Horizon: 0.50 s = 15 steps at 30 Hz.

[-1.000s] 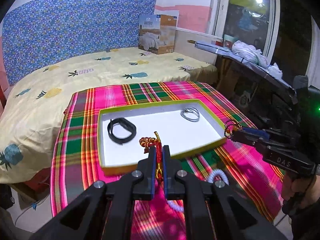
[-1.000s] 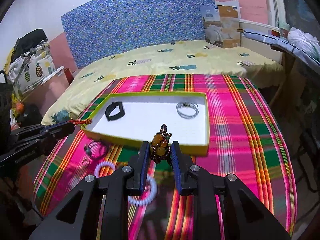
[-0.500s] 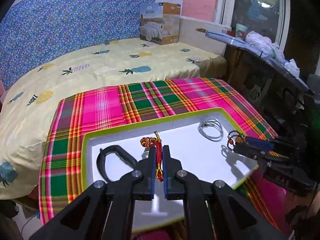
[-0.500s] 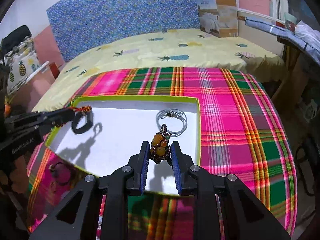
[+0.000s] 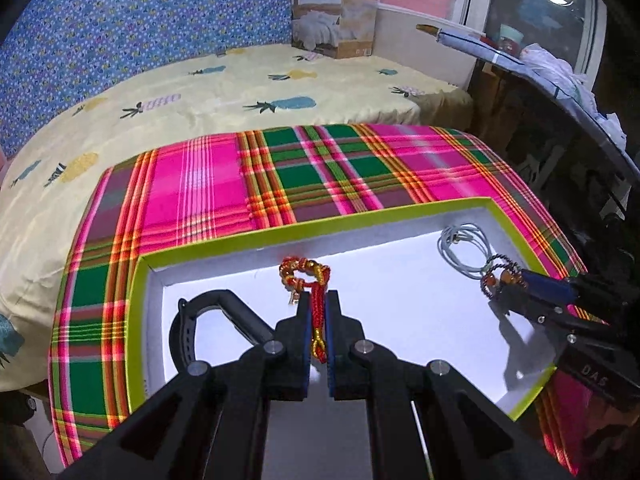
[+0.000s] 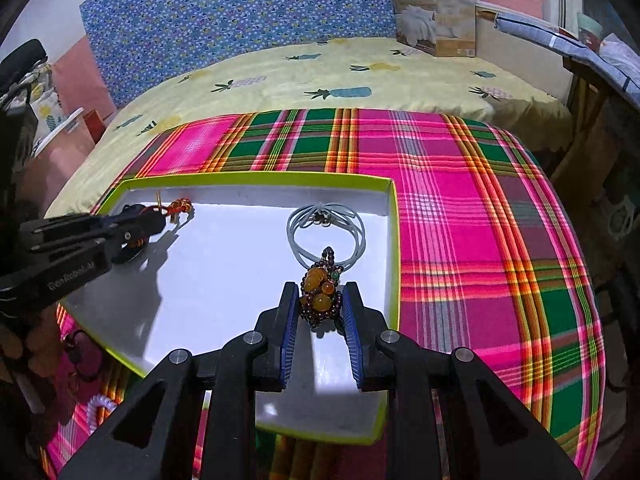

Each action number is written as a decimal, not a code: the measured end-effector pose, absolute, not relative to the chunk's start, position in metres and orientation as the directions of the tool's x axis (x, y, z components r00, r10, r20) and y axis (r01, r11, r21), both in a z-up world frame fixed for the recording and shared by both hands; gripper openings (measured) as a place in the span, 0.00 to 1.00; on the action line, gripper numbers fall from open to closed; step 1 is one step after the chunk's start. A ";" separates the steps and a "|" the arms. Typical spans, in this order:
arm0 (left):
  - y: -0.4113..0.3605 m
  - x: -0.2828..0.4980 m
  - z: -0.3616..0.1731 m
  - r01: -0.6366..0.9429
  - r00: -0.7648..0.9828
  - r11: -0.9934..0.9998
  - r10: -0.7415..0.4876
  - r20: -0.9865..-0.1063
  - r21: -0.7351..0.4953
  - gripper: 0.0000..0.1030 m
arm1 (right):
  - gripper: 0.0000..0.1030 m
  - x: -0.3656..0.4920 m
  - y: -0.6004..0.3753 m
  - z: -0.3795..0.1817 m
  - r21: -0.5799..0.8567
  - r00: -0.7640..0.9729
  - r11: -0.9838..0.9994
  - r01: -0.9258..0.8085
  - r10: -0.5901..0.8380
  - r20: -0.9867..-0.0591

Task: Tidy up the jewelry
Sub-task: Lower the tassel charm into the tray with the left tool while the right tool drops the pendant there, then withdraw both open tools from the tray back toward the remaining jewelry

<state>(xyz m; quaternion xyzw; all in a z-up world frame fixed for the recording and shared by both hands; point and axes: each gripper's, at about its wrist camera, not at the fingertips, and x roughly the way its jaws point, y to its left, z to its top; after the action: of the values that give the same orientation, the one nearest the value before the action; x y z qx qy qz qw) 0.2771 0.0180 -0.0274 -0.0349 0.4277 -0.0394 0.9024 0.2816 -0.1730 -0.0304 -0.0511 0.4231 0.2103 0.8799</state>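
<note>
My left gripper (image 5: 318, 304) is shut on a red and gold cord bracelet (image 5: 306, 276) and holds it over the left part of the white tray (image 5: 400, 312) with a green rim. My right gripper (image 6: 320, 300) is shut on a dark beaded bracelet with amber beads (image 6: 320, 296) and holds it over the tray's right part (image 6: 224, 272). A black band (image 5: 188, 328) lies in the tray at the left. A grey cord loop (image 5: 464, 250) lies at the tray's far right corner, also in the right wrist view (image 6: 326, 232). Each gripper shows in the other's view (image 5: 496, 280) (image 6: 164, 216).
The tray sits on a pink and green plaid cloth (image 6: 460, 208) over a small table. A white coil band (image 6: 96, 412) and a dark item (image 6: 80, 356) lie on the cloth left of the tray. A bed (image 5: 240, 92) stands behind, a dark shelf (image 5: 560, 92) at the right.
Both grippers have moved forward and lower over the tray, each still shut on its bracelet. The tray now fills more of both views.
</note>
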 end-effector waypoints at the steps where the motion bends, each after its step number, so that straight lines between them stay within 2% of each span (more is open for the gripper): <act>1: 0.019 0.278 -0.029 0.038 0.626 0.994 -0.103 -0.773 -0.102 0.06 | 0.23 0.282 -0.172 -0.030 0.086 0.552 0.906 -0.415 0.325 -0.768; 7: 0.022 0.276 -0.030 0.039 0.623 0.990 -0.128 -0.771 -0.133 0.07 | 0.26 0.281 -0.169 -0.030 0.063 0.549 0.904 -0.424 0.311 -0.775; 9: 0.023 0.274 -0.028 0.042 0.629 0.990 -0.130 -0.766 -0.133 0.11 | 0.31 0.279 -0.169 -0.029 0.062 0.551 0.904 -0.423 0.311 -0.774; 10: 0.022 0.273 -0.026 0.041 0.634 0.991 -0.124 -0.763 -0.127 0.19 | 0.35 0.278 -0.168 -0.028 0.063 0.554 0.904 -0.423 0.313 -0.772; 12: 0.022 0.269 -0.023 0.042 0.644 0.991 -0.124 -0.755 -0.127 0.27 | 0.35 0.275 -0.168 -0.026 0.067 0.558 0.902 -0.426 0.320 -0.766; 15: 0.022 0.261 -0.018 0.046 0.654 0.992 -0.122 -0.747 -0.121 0.27 | 0.35 0.269 -0.168 -0.023 0.064 0.564 0.901 -0.429 0.322 -0.760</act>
<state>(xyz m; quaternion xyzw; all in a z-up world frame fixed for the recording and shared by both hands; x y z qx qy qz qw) 0.2614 0.0219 -0.0177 -0.0457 0.4136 -0.0463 0.9081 0.2694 -0.1683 -0.0227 -0.0642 0.4156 0.2130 0.8819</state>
